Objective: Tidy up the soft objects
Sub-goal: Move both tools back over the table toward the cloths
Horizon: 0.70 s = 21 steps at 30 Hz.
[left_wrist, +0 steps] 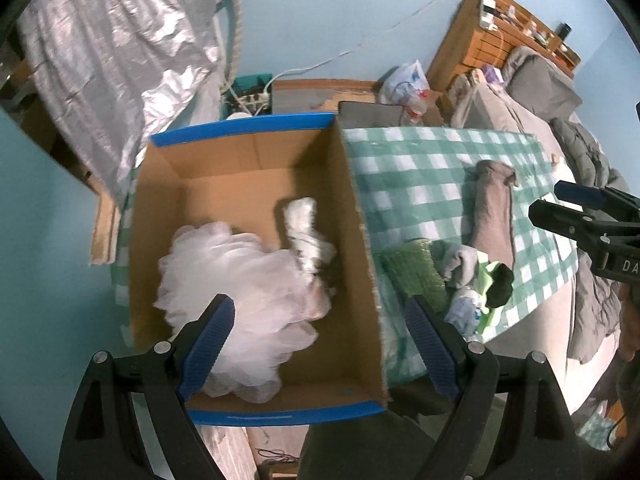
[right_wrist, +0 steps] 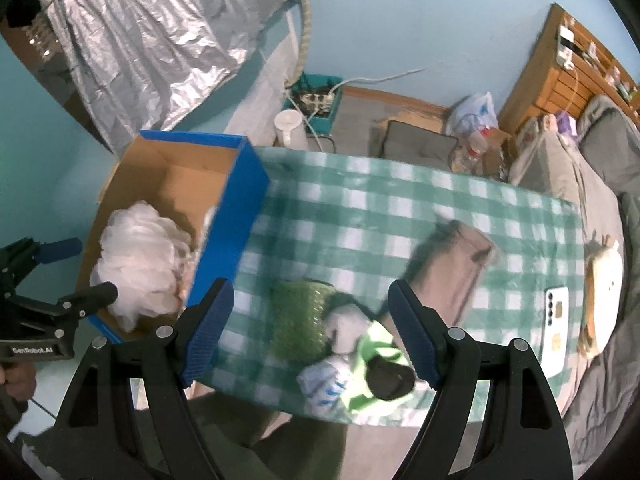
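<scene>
Directly beneath left tool [left_wrist: 320,344]: white pouf [left_wrist: 240,292].

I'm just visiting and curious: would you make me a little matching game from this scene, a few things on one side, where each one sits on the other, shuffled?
Things:
1. white mesh pouf
2. brown cloth
3. phone
4. green woven pad

Places:
A. near the checked cloth's right edge
B. inside the cardboard box
C. on the checked cloth, closest to the box
D. on the checked cloth, beyond the pile of small items

Pairs: 1-B, 2-D, 3-A, 4-C
</scene>
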{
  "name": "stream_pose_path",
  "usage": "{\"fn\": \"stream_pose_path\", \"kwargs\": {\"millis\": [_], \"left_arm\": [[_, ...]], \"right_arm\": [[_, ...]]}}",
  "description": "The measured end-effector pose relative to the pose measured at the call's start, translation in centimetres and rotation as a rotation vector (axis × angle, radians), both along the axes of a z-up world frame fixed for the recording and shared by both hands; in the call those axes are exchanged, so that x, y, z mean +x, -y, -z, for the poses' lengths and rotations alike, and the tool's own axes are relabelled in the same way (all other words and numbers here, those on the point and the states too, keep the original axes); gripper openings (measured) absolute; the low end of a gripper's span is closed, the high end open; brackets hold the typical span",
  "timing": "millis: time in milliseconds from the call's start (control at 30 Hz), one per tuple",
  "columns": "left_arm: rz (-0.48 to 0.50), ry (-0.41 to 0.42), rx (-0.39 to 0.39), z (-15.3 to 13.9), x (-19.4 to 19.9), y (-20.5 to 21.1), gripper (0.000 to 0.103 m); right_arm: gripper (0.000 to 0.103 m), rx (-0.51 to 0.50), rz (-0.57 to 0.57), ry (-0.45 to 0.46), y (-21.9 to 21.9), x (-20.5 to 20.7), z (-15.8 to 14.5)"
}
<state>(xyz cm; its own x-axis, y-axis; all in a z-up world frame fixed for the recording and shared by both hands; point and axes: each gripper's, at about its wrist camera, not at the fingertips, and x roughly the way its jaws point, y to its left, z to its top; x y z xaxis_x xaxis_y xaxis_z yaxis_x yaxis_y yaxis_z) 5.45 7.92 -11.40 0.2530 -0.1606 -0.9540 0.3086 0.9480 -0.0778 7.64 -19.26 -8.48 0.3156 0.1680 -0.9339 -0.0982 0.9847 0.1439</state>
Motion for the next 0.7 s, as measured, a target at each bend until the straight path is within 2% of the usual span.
{"fn": "stream_pose_path", "kwargs": {"millis": [333,700], "left_arm": [[0.071,-0.027,0.004,1.0,-1.4,5.2,0.089],[0.117,-0.057,0.042,3.1,-2.6,9.7,0.089]], "right_arm": [[0.08,0.028,0.052,-0.038,4.6,-2.7,1.4],[0.08,0.039,0.032,-0.074,7.2,-5.3,4.8]]}}
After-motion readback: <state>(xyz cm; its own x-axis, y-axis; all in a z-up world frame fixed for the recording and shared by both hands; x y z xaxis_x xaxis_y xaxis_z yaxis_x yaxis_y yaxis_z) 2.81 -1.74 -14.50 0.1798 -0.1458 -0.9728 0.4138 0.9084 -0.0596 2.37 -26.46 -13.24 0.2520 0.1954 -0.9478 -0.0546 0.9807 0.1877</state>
